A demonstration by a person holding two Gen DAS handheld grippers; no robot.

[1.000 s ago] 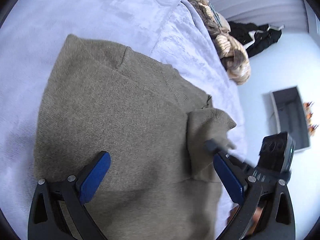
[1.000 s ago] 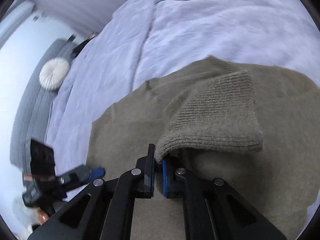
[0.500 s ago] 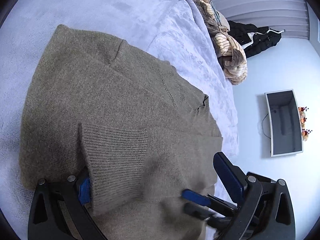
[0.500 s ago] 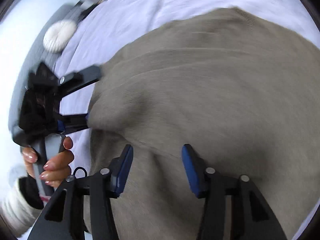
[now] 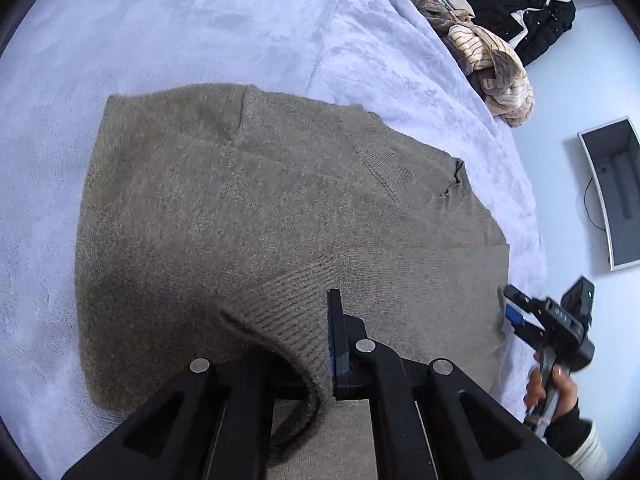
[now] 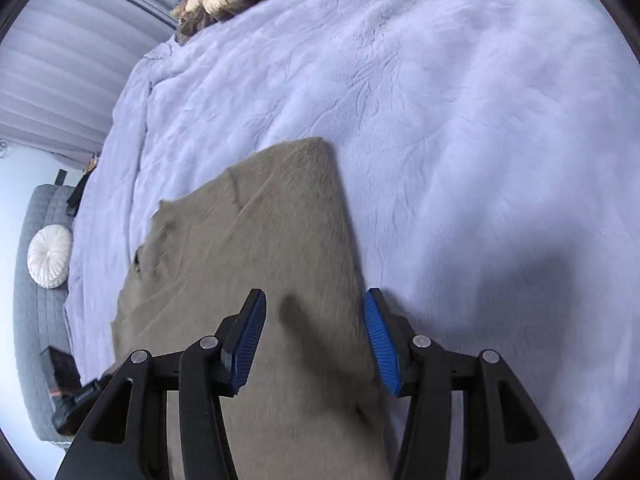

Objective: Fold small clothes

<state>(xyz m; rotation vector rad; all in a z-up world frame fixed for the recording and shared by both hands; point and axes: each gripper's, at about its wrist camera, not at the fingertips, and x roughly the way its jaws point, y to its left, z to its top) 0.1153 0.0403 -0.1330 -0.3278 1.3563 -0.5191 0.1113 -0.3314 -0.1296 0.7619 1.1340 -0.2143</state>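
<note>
Sweater [image 5: 280, 208], olive-brown knit, lies flat on the lavender bedspread [image 5: 200, 32], near the bed edge. Also seen in right wrist cam [image 6: 272, 248] w/ one side edge running between the right fingers.

Left gripper [image 5: 326, 344]: clamped tight on the ribbed cuff [image 5: 288, 320] of a sleeve, cuff lifted a bit and bunched over the sweater body. Blue pad only visible on one finger, other hidden by knit.

Right gripper [image 6: 314, 340]: jaws spread wide, nothing held, hovering over the sweater's edge; blue pads [image 6: 250, 336] clear of fabric as far as I can tell. Same gripper shows in left cam [image 5: 516, 312] just off the sweater's side, person's hand [image 5: 556, 388] on the handle.

Bkgd: pile of striped/beige clothes [image 5: 492, 60] at far bed edge, black garment [image 5: 532, 20] beyond it, wall monitor [image 5: 616, 192], white round cushion [image 6: 50, 256] on a grey sofa [image 6: 30, 320].
</note>
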